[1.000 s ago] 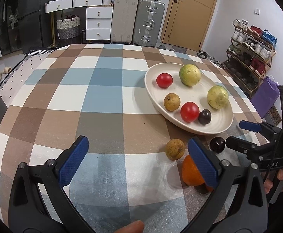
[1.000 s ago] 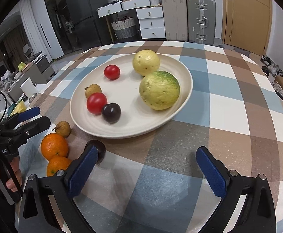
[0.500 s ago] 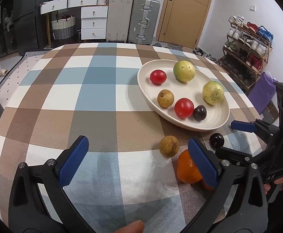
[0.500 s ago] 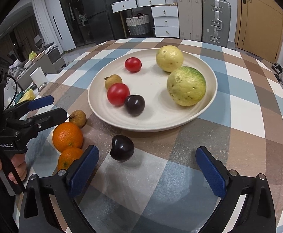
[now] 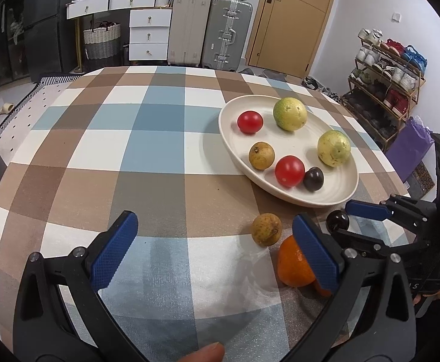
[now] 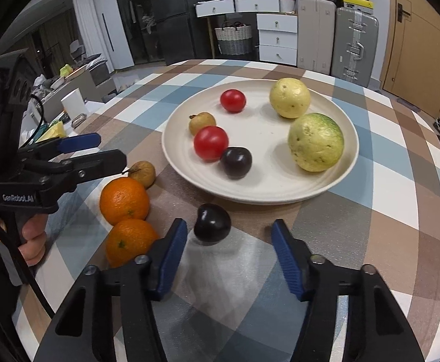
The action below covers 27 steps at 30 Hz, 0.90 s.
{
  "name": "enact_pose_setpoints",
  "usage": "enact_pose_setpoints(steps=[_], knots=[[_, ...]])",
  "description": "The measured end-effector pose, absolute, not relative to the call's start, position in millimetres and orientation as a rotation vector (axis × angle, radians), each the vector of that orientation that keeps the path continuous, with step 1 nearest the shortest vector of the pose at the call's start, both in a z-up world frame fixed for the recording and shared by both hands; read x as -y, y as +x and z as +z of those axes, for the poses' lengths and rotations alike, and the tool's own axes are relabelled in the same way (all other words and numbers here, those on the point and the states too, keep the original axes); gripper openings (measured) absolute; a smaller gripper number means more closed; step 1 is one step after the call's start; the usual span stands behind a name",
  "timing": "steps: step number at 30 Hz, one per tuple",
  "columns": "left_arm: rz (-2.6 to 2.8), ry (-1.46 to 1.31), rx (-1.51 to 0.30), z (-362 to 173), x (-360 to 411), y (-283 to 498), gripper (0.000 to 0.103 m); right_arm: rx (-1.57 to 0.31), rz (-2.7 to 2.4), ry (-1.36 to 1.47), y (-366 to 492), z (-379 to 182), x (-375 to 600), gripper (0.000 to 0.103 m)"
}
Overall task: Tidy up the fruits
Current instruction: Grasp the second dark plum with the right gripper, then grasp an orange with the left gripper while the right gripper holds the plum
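A cream plate (image 6: 334, 181) (image 5: 229, 120) holds two red tomatoes, a brown longan, a dark plum and two yellow-green guavas. On the checked cloth in front of it lie a dark plum (image 6: 212, 224) (image 5: 337, 220), two oranges (image 6: 124, 200) (image 6: 129, 241) and a loose longan (image 6: 142, 173) (image 5: 266, 229). My right gripper (image 6: 229, 256) is open, its fingers either side of the loose plum, not touching it. My left gripper (image 5: 213, 249) is open and empty, near the oranges (image 5: 292, 265); it also shows in the right wrist view (image 6: 99, 150).
The round table (image 5: 159, 150) carries a blue, brown and white checked cloth. Suitcases (image 5: 207, 30), white drawers and a basket stand behind it, a shoe rack (image 5: 386, 84) to the right. A low side surface with clutter (image 6: 69, 105) stands off the table's left.
My right gripper has moved forward onto the loose dark plum, which now sits between its fingers, and the jaws have narrowed. My left gripper has drifted only slightly.
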<state>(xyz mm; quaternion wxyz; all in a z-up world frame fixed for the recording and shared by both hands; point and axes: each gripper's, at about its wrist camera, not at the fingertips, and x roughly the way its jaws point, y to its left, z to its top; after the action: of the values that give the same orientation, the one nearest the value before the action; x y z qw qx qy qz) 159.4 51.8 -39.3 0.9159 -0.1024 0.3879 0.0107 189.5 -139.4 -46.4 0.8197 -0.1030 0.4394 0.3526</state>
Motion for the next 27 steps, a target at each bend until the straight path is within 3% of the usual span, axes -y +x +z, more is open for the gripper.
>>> enact_pose_setpoints(steps=[4,11,27], knots=[[0.017,-0.204,-0.799,-39.6,-50.8,159.6,0.102,-0.937,0.779,-0.210,187.2,-46.2,138.8,0.039],[0.010,-0.206,-0.793,-40.0,-49.6,160.0,0.102,-0.943,0.809,-0.187,187.0,-46.0,138.9,0.026],[-0.052,-0.187,-0.802,-36.3,-39.2,155.6,0.102,-0.893,0.832,-0.169,184.1,-35.3,143.4,0.026]])
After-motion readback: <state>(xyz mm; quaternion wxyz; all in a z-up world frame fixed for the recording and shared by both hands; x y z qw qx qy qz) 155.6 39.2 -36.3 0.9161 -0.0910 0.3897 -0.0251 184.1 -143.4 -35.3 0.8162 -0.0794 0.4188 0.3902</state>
